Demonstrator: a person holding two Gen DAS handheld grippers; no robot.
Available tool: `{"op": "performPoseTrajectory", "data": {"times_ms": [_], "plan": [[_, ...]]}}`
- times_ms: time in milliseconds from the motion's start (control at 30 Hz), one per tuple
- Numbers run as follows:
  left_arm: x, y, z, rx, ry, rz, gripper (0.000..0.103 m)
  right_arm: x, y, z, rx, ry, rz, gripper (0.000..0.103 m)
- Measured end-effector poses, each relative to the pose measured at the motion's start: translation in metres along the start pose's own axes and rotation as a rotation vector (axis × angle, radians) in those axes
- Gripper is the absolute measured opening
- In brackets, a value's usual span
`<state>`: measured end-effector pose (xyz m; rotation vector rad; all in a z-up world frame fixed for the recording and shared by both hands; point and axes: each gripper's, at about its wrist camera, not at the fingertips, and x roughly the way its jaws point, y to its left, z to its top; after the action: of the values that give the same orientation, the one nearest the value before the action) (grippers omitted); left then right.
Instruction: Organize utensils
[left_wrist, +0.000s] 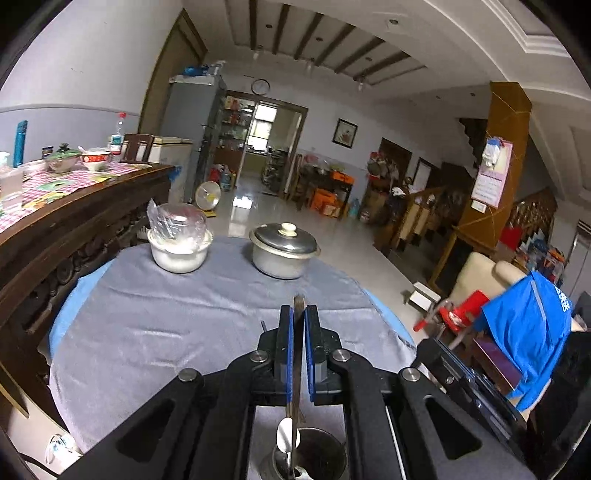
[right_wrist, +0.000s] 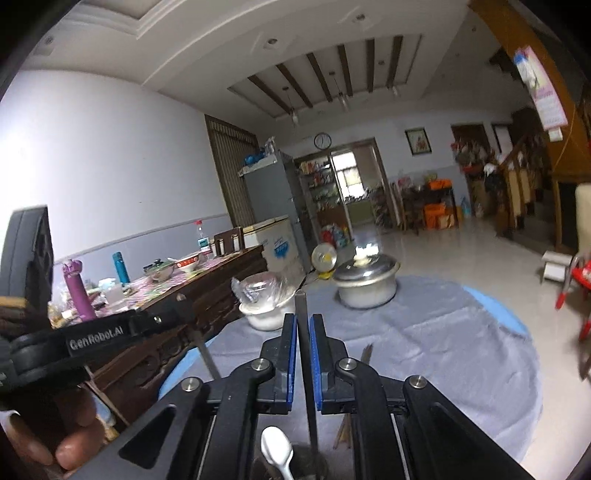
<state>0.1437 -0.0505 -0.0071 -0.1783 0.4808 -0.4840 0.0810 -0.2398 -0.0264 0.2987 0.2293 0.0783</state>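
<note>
Grey cloth (left_wrist: 177, 325) over the round table: matt, woven look, slightly creased, faint sheen along folds. Lidded pot (left_wrist: 283, 251): dull brushed metal; lid smoother and brighter, with a pale knob. White bowl (left_wrist: 179, 254): matt white, covered by clear crinkled plastic film. Holder cup (left_wrist: 314, 456): metal, dull and speckled inside. White spoon (right_wrist: 277, 452): glossy, plastic or ceramic, cannot tell which. Left gripper (left_wrist: 299, 354) and right gripper (right_wrist: 303, 358): matt black plastic bodies, blue ribbed pads, shiny metal pins. Side table (left_wrist: 74, 229): dark carved wood, semi-gloss. Floor (left_wrist: 332, 236): glossy, reflective tile.
</note>
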Motion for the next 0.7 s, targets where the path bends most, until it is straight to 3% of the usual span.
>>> {"op": "performPoseTrajectory", "data": {"times_ms": [33,100,133,167,367,433,567,700], "plan": [[-0.001,0.000,-0.001,0.007,0.001,-0.004,0.006,-0.001,-0.006,0.001,0.029,0.003,0.013,0.014],[-0.004,0.001,-0.001,0.010,-0.004,-0.015,0.012,-0.003,-0.018,0.002,0.086,0.001,0.038,0.040],[-0.006,0.003,-0.001,0.009,-0.010,-0.014,0.019,-0.006,-0.023,0.003,0.111,-0.012,0.043,0.044],[-0.006,0.004,0.001,0.006,-0.015,-0.008,0.023,-0.009,-0.029,0.004,0.135,-0.034,0.043,0.045],[-0.013,0.027,0.005,-0.045,-0.032,0.028,0.025,-0.015,-0.054,0.008,0.202,-0.062,-0.022,0.045],[-0.014,0.033,0.004,-0.052,-0.033,0.059,0.027,-0.013,-0.064,0.006,0.231,-0.049,-0.046,0.045],[-0.012,0.049,-0.001,-0.065,-0.019,0.144,0.041,-0.011,-0.076,0.003,0.257,-0.015,-0.088,0.045],[-0.008,0.063,-0.005,-0.067,0.006,0.217,0.042,-0.006,-0.088,-0.004,0.289,0.026,-0.105,0.045]]}}
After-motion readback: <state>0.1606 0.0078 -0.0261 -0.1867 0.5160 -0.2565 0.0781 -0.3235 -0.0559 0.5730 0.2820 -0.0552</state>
